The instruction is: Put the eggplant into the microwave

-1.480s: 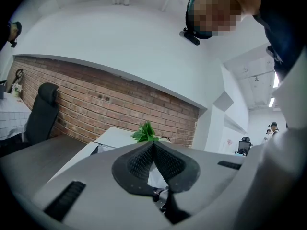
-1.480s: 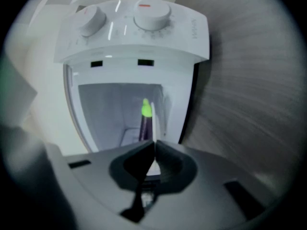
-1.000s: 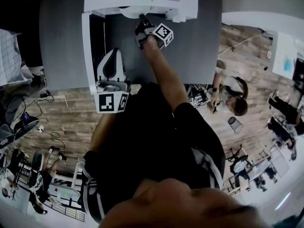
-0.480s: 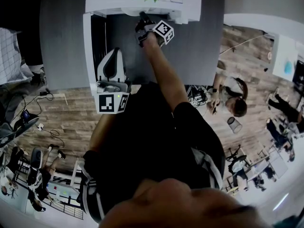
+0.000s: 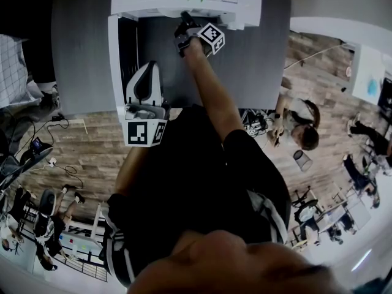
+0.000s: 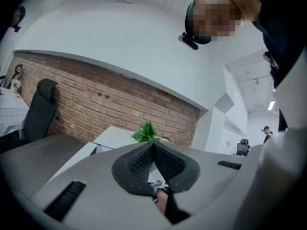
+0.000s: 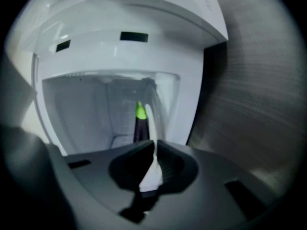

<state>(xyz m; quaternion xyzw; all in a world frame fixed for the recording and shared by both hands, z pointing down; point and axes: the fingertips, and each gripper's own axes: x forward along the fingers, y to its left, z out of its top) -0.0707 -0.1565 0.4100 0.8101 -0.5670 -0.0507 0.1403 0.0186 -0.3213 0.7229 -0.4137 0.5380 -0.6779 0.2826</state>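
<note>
The right gripper [image 7: 154, 142], jaws nearly together, faces a dark purple, green-tipped eggplant [image 7: 140, 126] inside the white microwave [image 7: 124, 47]. The left gripper [image 6: 153, 143] is closed too.

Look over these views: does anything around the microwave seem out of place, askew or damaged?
Nothing stands out. The microwave has its door swung open, as the task needs, and the eggplant is inside the cavity, green stem end uppermost in the right gripper view. No spill or damage shows.
</note>
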